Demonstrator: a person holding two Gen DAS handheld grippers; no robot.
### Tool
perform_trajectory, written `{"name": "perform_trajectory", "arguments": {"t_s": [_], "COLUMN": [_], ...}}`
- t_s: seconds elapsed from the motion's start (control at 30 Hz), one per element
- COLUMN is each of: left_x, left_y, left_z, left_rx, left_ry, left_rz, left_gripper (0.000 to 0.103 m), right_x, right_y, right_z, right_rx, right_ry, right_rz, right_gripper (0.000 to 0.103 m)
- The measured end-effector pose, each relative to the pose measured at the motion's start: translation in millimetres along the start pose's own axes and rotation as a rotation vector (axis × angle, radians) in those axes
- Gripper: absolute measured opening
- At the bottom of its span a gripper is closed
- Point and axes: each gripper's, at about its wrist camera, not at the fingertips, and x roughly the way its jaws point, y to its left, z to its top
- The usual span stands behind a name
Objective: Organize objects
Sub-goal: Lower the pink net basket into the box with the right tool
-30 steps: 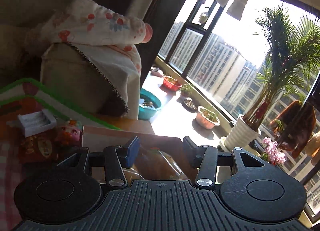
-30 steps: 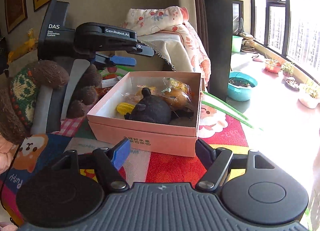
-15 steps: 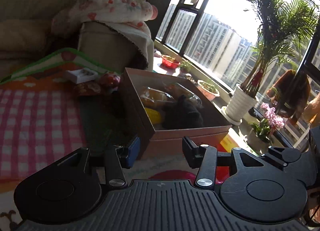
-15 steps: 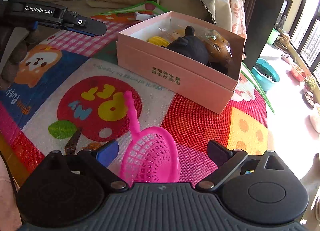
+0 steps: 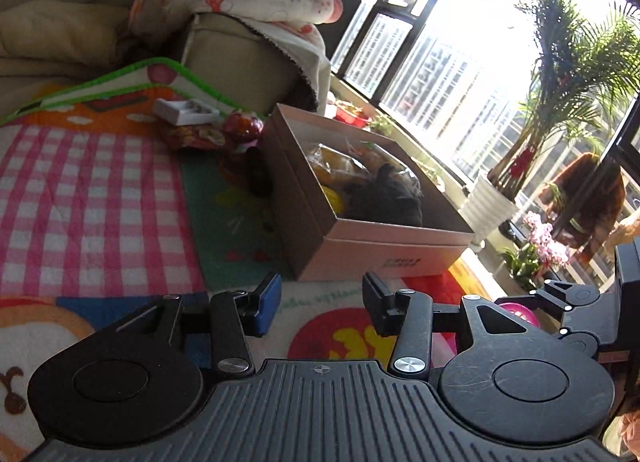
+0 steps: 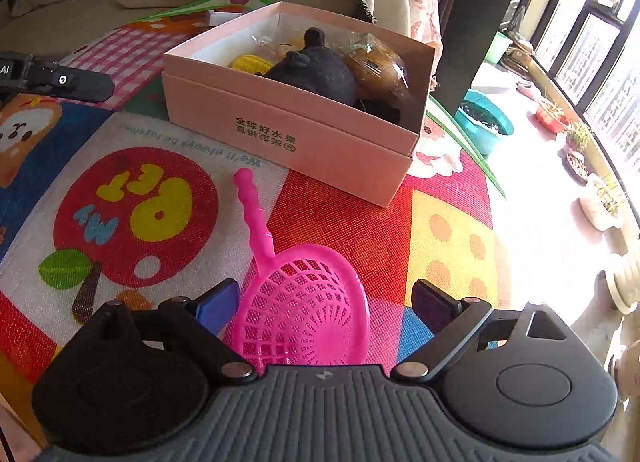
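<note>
Pink scoop (image 6: 304,302) is lying on the colourful play mat (image 6: 360,222) in the right wrist view, its mesh bowl sitting between the right gripper (image 6: 324,302) jaws, which are closing without touching it; the handle is pointing toward the pink box (image 6: 288,138) of toys. A second ago this view was facing the box level, with no scoop in sight.

In the left wrist view, the left gripper (image 5: 320,298) is hanging empty over the mat, jaws partly apart and narrowing, the box just ahead, sunlit windows (image 5: 440,74) and a potted palm (image 5: 560,82) behind. Earlier it was aiming higher, at the sofa arm (image 5: 240,62).
</note>
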Motion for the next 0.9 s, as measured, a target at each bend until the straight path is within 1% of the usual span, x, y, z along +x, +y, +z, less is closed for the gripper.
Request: {"name": "perform_trajectory", "arguments": {"t_s": [0.07,0.13,0.23,0.3,0.33,0.37,0.4,0.43,0.53,0.63,0.7,0.77,0.83,0.9], "left_x": [2,4,8,10,10,11,11,11,12,14,14,13,13,12], "left_y": [1,2,2,0,0,-1,-1,-1,2,4,6,6,8,9], "left_z": [0,-1,-2,-4,-5,-5,-6,-7,-8,-10,-11,-11,-12,-13], "left_rx": [-0.003,-0.007,-0.011,-0.01,-0.008,-0.007,-0.006,-0.006,-0.014,-0.027,-0.035,-0.039,-0.044,-0.052], "left_ry": [0.006,0.011,0.024,0.034,0.038,0.042,0.044,0.046,0.053,0.059,0.062,0.063,0.061,0.06], "left_rz": [0.003,0.008,0.014,0.014,0.013,0.012,0.012,0.011,0.018,0.023,0.019,0.018,0.016,0.015], "left_gripper": [0.048,0.048,0.047,0.047,0.047,0.046,0.046,0.046,0.046,0.044,0.043,0.043,0.043,0.043], "right_x": [-2,-4,-1,6,10,13,13,10,-1,-14,-26,-42,-49,-47], "right_y": [-7,-5,3,1,-1,-5,-8,-10,-7,-1,3,9,11,9], "right_z": [0,0,0,2,3,3,3,3,3,5,10,23,39,62], "right_rx": [0.027,0.007,-0.047,-0.045,-0.028,-0.002,0.02,0.037,0.036,0.054,0.064,0.075,0.11,0.174], "right_ry": [-0.008,-0.023,-0.025,-0.01,0.002,0.013,0.017,0.017,-0.012,-0.032,-0.066,-0.132,-0.189,-0.247], "right_rz": [0.046,0.077,0.063,0.071,0.084,0.107,0.128,0.144,0.13,0.147,0.18,0.203,0.198,0.187], "right_gripper": [0.096,0.099,0.099,0.099,0.099,0.096,0.092,0.084,0.083,0.083,0.083,0.083,0.083,0.083]}}
